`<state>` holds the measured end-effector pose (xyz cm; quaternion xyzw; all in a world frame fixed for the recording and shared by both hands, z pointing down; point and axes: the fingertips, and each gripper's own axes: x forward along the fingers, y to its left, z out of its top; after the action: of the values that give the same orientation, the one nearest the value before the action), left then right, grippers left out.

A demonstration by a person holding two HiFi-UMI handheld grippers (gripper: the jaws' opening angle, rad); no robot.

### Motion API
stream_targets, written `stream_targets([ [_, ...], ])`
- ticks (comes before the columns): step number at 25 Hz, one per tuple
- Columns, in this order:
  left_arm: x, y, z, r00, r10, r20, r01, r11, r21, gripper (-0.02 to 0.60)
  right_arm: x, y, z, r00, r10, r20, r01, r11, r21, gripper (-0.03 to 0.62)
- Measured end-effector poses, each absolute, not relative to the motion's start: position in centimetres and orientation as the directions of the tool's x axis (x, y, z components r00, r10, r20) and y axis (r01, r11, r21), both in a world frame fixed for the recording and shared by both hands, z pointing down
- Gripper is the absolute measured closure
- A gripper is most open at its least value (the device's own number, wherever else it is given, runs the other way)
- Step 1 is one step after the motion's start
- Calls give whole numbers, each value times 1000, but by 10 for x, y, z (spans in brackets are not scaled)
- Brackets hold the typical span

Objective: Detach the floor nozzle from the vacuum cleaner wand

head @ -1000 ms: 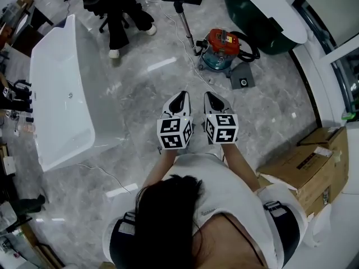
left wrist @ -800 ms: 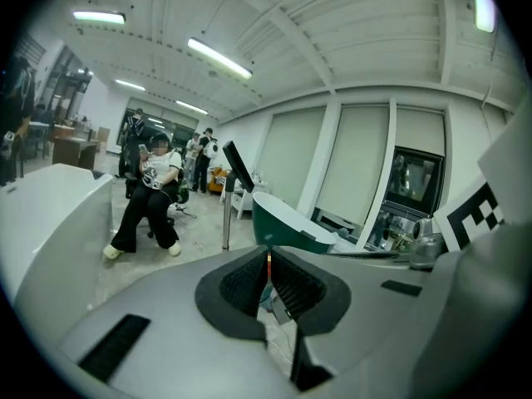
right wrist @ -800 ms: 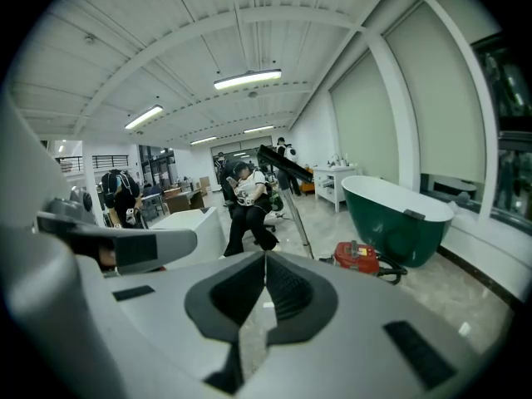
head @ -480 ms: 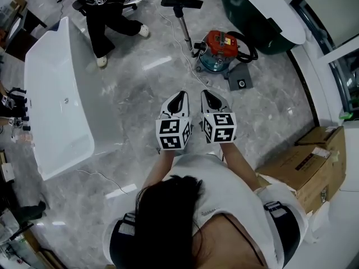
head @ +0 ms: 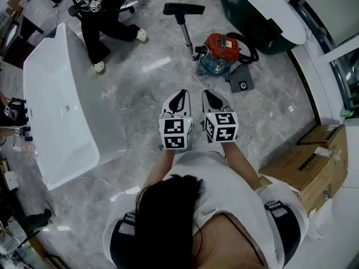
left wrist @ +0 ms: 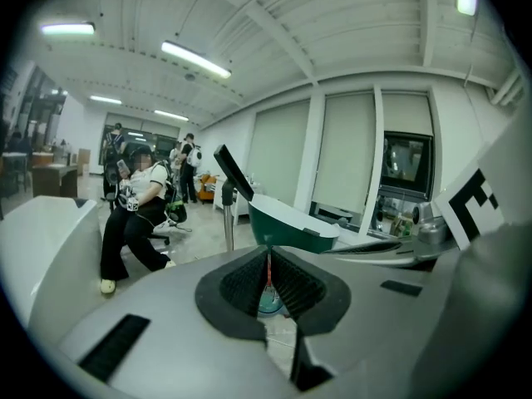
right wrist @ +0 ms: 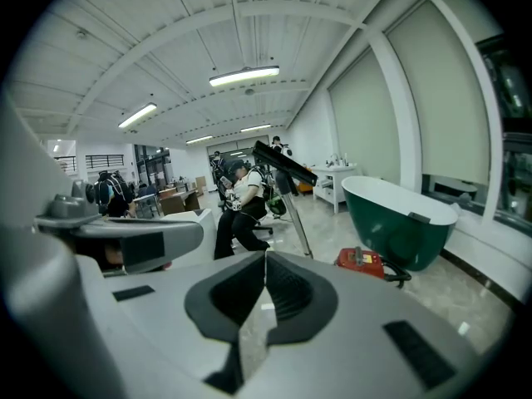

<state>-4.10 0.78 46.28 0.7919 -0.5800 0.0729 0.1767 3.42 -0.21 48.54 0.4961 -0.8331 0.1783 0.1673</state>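
fingers (left wrist: 246,284) together on left gripper (head: 178,101) and right gripper (head: 212,98), empty; floor nozzle (head: 184,8) still on wand (head: 185,31), untouched, well apart.

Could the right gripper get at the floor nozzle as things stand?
Probably not yet: the right gripper is shut and held near the person's body, while the nozzle sits far ahead at the wand's far end. The floor between looks free, bar a thin cord.

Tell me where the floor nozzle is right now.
In the head view the black floor nozzle is at top centre, on the far end of the wand beside the red vacuum cleaner, right of the seated person.
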Motion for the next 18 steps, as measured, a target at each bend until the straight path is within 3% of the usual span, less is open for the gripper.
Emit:
stream_targets([
  [18, -67, -66, 463, 401, -864, 305, -909, -333, 250, 568, 10, -64, 483, -417, -803, 425, -907, 393, -149, 579],
])
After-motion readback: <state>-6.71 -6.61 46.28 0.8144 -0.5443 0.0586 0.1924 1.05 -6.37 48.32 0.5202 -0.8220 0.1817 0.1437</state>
